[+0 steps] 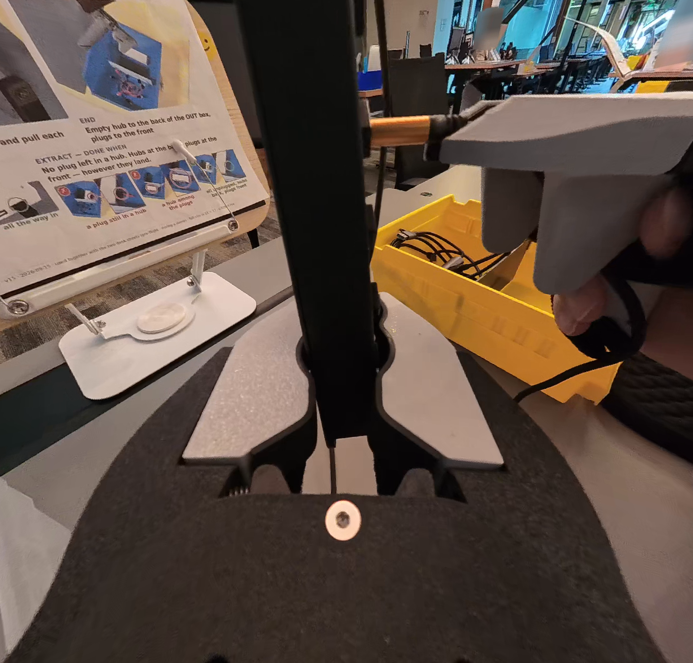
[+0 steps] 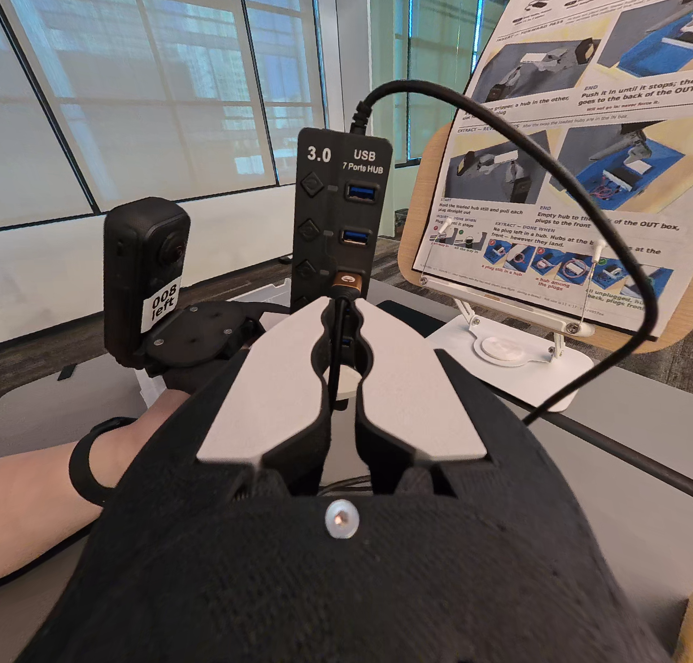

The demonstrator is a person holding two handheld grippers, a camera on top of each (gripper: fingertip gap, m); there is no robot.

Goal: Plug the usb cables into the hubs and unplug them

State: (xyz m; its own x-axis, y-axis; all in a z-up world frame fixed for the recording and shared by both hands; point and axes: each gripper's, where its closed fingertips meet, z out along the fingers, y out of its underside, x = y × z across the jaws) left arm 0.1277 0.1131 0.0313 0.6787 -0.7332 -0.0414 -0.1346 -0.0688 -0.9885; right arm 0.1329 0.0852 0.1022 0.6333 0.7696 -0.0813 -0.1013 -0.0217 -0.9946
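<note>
At the left of the left wrist view a printed instruction sheet on a wooden stand (image 1: 112, 120) leans on its white metal foot; it bears writing and small pictures, and the same sheet fills the upper right of the right wrist view. At the centre of the left view the left gripper (image 1: 343, 349) is pressed onto the lower end of the tall black seven-port USB hub (image 1: 300, 157), holding it upright, long axis vertical. To the right, the right gripper (image 1: 442, 135) comes in level, pinching the black cable just behind a copper-sleeved USB plug (image 1: 399, 131) that meets the hub's edge at right angles. In the right wrist view that plug (image 2: 347, 283) sits in the third port down, straight ahead of the gripper; how deep I cannot tell. The hub's face carries white lettering. Lower right, a yellow plastic bin (image 1: 468, 307) on the bench (image 1: 600, 476) holds more black cables.
</note>
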